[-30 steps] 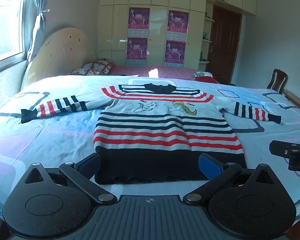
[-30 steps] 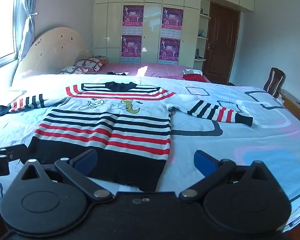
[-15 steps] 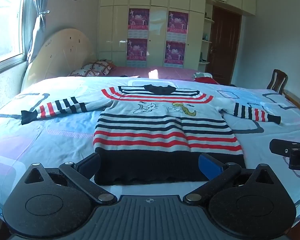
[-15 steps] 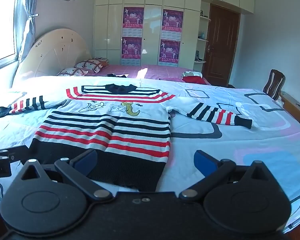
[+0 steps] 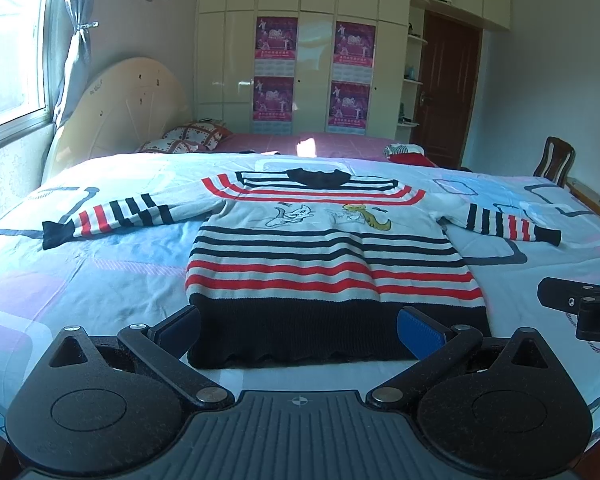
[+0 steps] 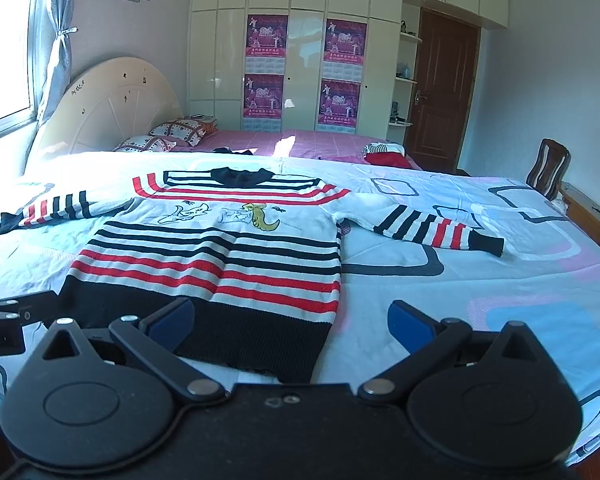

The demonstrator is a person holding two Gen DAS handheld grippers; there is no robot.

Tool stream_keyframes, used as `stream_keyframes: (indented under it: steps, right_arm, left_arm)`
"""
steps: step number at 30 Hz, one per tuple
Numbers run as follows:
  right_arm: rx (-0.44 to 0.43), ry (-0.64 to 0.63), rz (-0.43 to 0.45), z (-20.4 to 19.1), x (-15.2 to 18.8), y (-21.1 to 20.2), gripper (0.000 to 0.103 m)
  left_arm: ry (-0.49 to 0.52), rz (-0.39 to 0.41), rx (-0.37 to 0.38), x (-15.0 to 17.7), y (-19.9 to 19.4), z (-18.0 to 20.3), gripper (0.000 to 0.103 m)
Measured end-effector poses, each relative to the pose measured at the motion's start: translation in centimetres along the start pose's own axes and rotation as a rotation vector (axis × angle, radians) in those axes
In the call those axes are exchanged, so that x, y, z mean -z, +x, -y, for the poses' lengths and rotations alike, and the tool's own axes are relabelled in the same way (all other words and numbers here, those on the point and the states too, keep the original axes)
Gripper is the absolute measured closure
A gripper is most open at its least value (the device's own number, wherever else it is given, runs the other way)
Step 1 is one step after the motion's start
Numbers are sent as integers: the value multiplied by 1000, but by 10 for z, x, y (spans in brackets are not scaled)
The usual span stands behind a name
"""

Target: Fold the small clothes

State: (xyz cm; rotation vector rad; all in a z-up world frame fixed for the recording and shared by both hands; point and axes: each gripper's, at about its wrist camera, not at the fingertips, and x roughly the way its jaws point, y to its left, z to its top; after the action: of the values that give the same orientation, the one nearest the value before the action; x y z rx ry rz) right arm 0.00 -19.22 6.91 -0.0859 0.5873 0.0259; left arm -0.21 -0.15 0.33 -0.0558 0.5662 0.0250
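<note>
A small striped sweater with red, black and white bands and cartoon animals lies flat on the bed, both sleeves spread out. It also shows in the right wrist view. My left gripper is open and empty, hovering just before the black hem. My right gripper is open and empty above the hem's right corner. The right gripper's side shows at the right edge of the left wrist view. The left sleeve and right sleeve lie outstretched.
The bed has a light blue and pink patterned sheet. A second bed with a pink cover, pillows and folded clothes stands behind. A wooden chair and a door are at the right.
Both grippers have drifted slightly, so the sweater sits a touch differently in view. Both stay open and empty; the sweater has not moved.
</note>
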Motion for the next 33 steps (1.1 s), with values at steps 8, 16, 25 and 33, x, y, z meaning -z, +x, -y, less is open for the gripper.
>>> stream_keyframes:
  steps: [8, 16, 25, 33]
  right_arm:
    - [-2, 1, -1, 0, 0, 0, 0]
    - [0, 2, 0, 0, 0, 0, 0]
    - [0, 4, 4, 3, 1, -2, 0]
    - [0, 3, 5, 1, 1, -2, 0]
  left_arm:
    - [1, 0, 0, 0, 0, 1, 0]
    - [-2, 1, -3, 2, 2, 1, 0]
    - [6, -3, 1, 2, 2, 4, 0]
    - [9, -2, -2, 3, 1, 5, 0]
